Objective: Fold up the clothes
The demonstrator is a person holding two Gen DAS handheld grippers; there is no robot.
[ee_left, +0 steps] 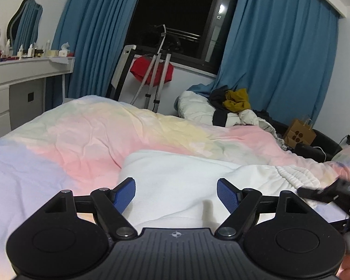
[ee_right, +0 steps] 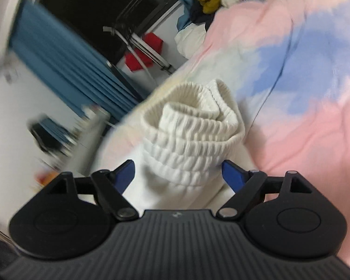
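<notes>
Nearest, left gripper (ee_left: 176, 192) spread wide over white garment (ee_left: 182, 179), blue pads clear of the cloth, nothing pinched. Right gripper (ee_right: 177, 171) likewise gaping, its pads to either side of the ribbed waistband (ee_right: 193, 130) but not pressing on it. Garment lying released on the bed, near the front edge, folded over at least once, elastic end bunched into a loose roll. Judged: a fold just laid down, hands free; next, probably a fresh pinch on an edge or corner to double the piece again, or a smoothing pass, calling for pads low and flat to catch a single layer. Soft knit, thick, matte, creased gently; waistband gathered in tight ridges. Under it a crumpled duvet (ee_left: 81, 135) in pastel pink, yellow and blue, thin and wrinkled. Farther back, a heap of clothes (ee_left: 233, 102), mustard and dark pieces on pale bedding, seemingly still unfolded though much blurred in the right view. Beyond, blue curtains (ee_left: 280, 53), heavy pleats, around a dark window.
</notes>
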